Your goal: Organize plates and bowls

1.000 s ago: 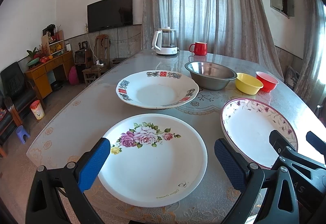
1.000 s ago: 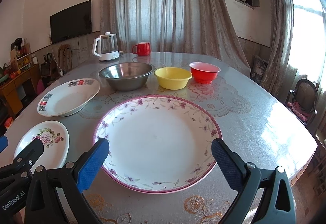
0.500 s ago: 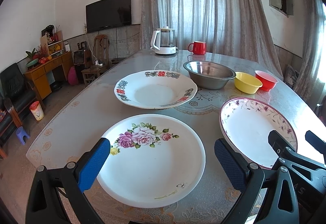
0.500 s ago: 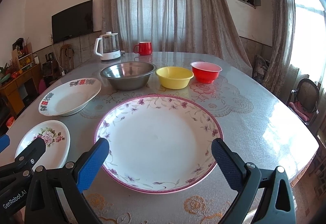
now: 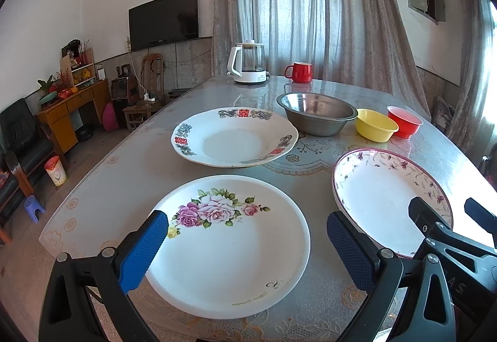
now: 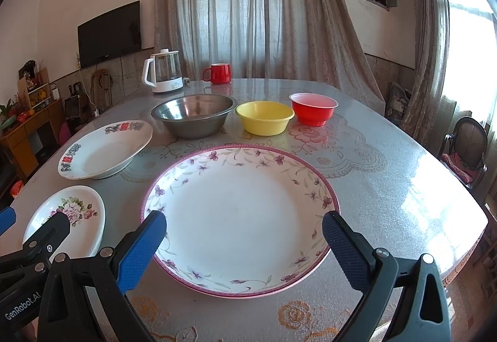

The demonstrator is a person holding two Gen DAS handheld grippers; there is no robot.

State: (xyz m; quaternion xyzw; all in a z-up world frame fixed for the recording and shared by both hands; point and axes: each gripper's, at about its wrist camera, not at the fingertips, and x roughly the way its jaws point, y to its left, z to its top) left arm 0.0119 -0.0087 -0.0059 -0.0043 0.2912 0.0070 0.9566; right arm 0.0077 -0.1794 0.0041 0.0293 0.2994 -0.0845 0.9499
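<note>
A white plate with pink roses (image 5: 230, 245) lies at the near edge, and my left gripper (image 5: 245, 236) hovers open over its near half. Beyond it sits a deep plate with red characters (image 5: 233, 140). My right gripper (image 6: 243, 236) is open above the near rim of a large purple-flowered plate (image 6: 239, 211), which also shows in the left wrist view (image 5: 385, 196). A steel bowl (image 6: 192, 113), a yellow bowl (image 6: 264, 116) and a red bowl (image 6: 313, 107) stand in a row behind. Nothing is held.
A white kettle (image 6: 163, 71) and a red mug (image 6: 219, 73) stand at the far end of the oval table (image 6: 388, 161). A chair (image 6: 466, 149) is at the right; a desk (image 5: 68, 112) and stools are at the left.
Both grippers have drifted only slightly; the plates sit a little lower and nearer in each view. No plate or bowl has moved.
</note>
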